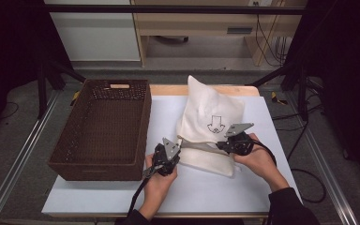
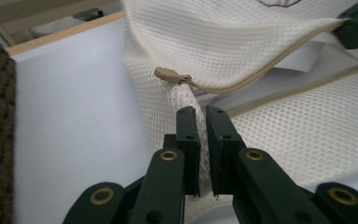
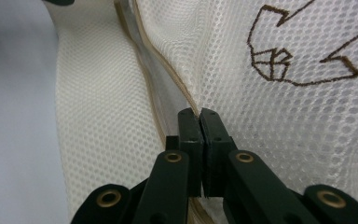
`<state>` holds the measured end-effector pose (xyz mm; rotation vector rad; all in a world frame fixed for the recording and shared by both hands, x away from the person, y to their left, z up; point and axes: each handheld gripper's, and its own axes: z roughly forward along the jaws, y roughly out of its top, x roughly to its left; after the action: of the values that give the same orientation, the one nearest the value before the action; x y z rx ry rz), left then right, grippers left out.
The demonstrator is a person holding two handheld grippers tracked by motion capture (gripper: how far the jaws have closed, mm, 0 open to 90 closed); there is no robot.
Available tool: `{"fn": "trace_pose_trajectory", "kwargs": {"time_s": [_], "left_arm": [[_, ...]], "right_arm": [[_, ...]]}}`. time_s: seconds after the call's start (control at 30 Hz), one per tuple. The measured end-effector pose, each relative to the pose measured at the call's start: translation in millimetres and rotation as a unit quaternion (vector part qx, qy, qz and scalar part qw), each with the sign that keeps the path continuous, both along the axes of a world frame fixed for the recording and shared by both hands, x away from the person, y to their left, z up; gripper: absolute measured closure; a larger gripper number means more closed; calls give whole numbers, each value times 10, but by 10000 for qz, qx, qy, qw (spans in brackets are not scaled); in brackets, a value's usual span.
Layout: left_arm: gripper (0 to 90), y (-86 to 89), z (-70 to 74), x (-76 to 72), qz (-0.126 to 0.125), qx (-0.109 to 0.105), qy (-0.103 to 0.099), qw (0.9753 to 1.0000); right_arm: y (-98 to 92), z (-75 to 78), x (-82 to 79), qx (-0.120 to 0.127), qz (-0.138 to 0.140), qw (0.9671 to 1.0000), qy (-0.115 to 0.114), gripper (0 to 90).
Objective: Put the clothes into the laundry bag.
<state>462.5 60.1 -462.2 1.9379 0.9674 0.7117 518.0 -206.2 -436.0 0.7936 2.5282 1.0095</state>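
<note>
L gripper (image 2: 203,112) pinches mesh bag (image 1: 211,122) by zipper pull (image 2: 170,74); R gripper (image 3: 199,114) clamps, probably, the zipper edge. Best kept taut, opened evenly.

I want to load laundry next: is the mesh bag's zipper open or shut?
Open. On the mesh bag, the zipper's two tan edges gape apart, pull tab at the left end; the left gripper and right gripper pinch its edges.

Obstacles: wicker basket (image 1: 104,129) along table's left; mesh bag (image 1: 212,119) centre-right, pinched by left gripper (image 1: 168,154) and right gripper (image 1: 229,143). Free room: bare white table (image 1: 206,190) strip nearest the person.
</note>
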Motion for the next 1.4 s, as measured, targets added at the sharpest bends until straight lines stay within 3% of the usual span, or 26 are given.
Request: {"fn": "trace_pose_trajectory", "kwargs": {"time_s": [0.27,0.63,0.8,0.97,1.13,1.2,1.33,1.4], "left_arm": [[847,-92,22,-179,-305,-222,80,9993],[846,-163,95,-588,-740,-258,46,9969],[846,6,76,-725,-601,-135,-38,9981],[842,235,-7,-755,-350,2,8,9994],[790,358,-88,-769,-244,234,51,9994],[771,377,-109,-770,-227,225,103,9994],[681,401,-94,-792,-229,180,8,9996],[641,406,-73,-822,-269,12,-44,9996]], "right_arm": [[33,-11,3,-3,39,10000,-14,889],[68,53,-92,37,152,9998,-96,889],[173,126,-244,1,321,9992,-232,889],[332,135,-446,-72,508,9979,-386,888],[499,-16,-556,-515,637,9953,-510,885],[511,-76,-559,-622,624,9948,-516,884],[492,-145,-569,-605,580,9951,-519,882],[484,-201,-570,-626,548,9951,-542,878]]}}
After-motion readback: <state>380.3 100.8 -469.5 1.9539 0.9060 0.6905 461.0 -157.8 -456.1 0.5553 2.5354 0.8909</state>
